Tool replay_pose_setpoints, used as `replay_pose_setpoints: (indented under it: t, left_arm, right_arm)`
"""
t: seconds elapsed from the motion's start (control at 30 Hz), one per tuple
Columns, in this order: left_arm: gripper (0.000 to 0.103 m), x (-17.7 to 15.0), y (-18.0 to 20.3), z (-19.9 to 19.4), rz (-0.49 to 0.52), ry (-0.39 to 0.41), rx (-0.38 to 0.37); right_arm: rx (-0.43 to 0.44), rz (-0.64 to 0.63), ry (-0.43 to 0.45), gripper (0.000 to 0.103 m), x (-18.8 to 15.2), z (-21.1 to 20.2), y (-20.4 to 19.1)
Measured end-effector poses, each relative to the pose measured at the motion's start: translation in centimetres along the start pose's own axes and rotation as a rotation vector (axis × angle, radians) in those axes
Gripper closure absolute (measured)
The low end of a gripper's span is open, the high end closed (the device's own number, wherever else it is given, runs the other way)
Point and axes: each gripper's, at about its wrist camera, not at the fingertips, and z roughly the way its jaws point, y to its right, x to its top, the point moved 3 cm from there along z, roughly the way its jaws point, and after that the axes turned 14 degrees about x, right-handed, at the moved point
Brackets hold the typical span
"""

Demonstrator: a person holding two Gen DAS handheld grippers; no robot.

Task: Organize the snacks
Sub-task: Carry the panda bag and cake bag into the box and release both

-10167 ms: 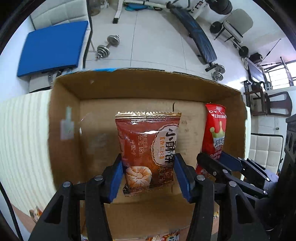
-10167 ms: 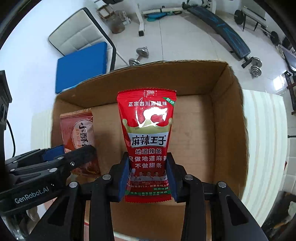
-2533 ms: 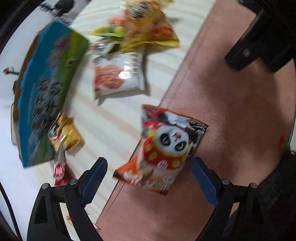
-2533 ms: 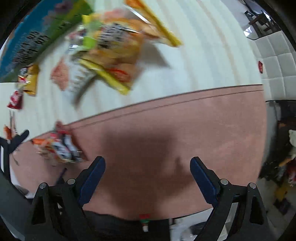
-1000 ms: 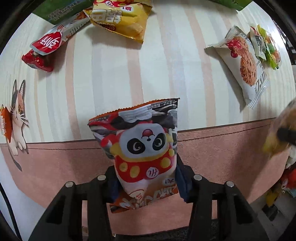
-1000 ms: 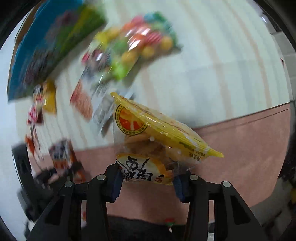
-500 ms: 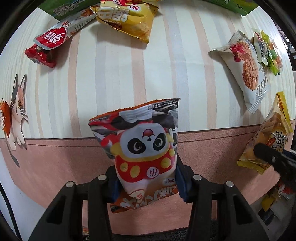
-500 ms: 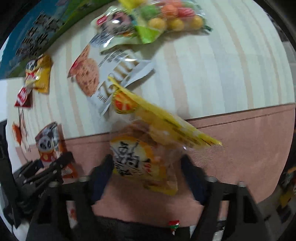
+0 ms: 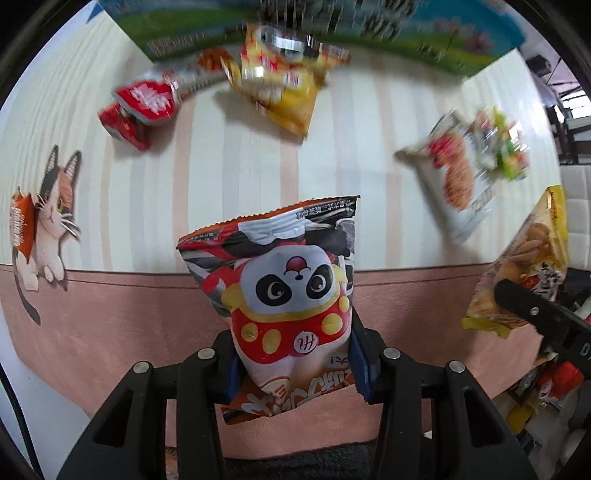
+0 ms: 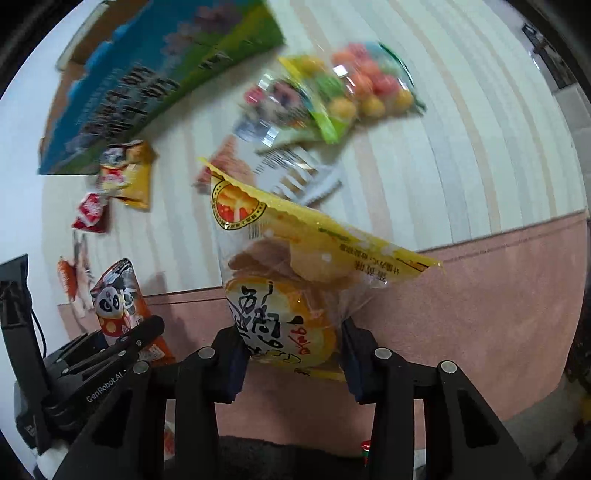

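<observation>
Both packets are now rising off the table.
Left gripper is clamping an upright panda packet; right gripper is pinching a yellow cracker bag, above the pink border.

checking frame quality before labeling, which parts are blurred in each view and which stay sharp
Left wrist view: the panda bag in the jaws is sharp, while the far snacks and box smear with motion blur. Right wrist view: the yellow bag is fairly crisp, the candy bag and box are streaked; fisheye bends both.
</observation>
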Motion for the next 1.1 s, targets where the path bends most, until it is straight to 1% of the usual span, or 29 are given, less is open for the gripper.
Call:
replay_pose_setpoints:
  t: [0.13, 0.23, 0.3, 0.33, 0.43, 0.5, 0.6, 0.67, 0.73, 0.8, 0.87, 0.97, 1.07, 1.1]
  left_arm:
    - [0.060, 0.5, -0.9, -3.6, -0.010, 0.045, -0.056]
    - [0.060, 1.6, -1.8, -7.3, -0.019, 0.096, -0.107]
    - [0.060, 2.9, -2.5, -10.0, -0.021, 0.141, -0.132]
    - [0.060, 3.6, -2.9, -10.9, -0.022, 0.156, -0.139]
    - [0.060, 6.6, -4.2, -14.0, -0.021, 0.208, -0.141]
    - [0.060, 8.8, -4.5, -15.0, -0.013, 0.233, -0.118]
    - [0.060, 13.5, -5.3, -16.3, 0.001, 0.247, -0.092]
    - [0.060, 16.3, -5.8, -16.1, 0.010, 0.231, -0.088]
    - [0.060, 18.7, -6.2, -15.6, 0.013, 0.216, -0.071]
    - [0.060, 20.6, -6.7, -14.7, 0.017, 0.197, -0.038]
    - [0.060, 22.7, -7.4, -13.5, 0.036, 0.171, 0.022]
    - [0.060, 25.0, -8.9, -11.1, 0.039, 0.112, 0.106]
    - [0.059, 26.3, -9.9, -8.9, 0.046, 0.050, 0.143]
    - [0.059, 26.6, -10.2, -8.0, 0.050, 0.029, 0.158]
  right_arm:
    - [0.066, -0.038, 0.012, 0.058, 0.6, -3.0, -2.2]
    - [0.110, -0.081, 0.033, 0.058, 1.7, -5.7, -3.9]
    - [0.134, -0.123, 0.067, 0.058, 3.0, -8.1, -5.9]
    - [0.147, -0.134, 0.085, 0.058, 3.7, -8.3, -7.4]
    - [0.175, -0.176, 0.128, 0.058, 6.2, -10.5, -10.4]
    - [0.161, -0.211, 0.157, 0.058, 8.2, -11.8, -12.1]
    - [0.129, -0.244, 0.184, 0.058, 11.6, -12.7, -14.1]
    - [0.099, -0.257, 0.192, 0.058, 13.9, -12.8, -15.0]
    - [0.080, -0.257, 0.178, 0.058, 16.1, -12.7, -15.5]
    - [0.063, -0.247, 0.164, 0.058, 18.2, -12.0, -15.8]
    - [0.045, -0.241, 0.143, 0.058, 19.9, -11.2, -15.9]
    - [0.021, -0.231, 0.107, 0.058, 22.2, -9.6, -16.0]
    - [-0.012, -0.228, 0.080, 0.058, 24.0, -7.8, -15.9]
    - [-0.018, -0.226, 0.074, 0.058, 24.1, -7.3, -15.9]
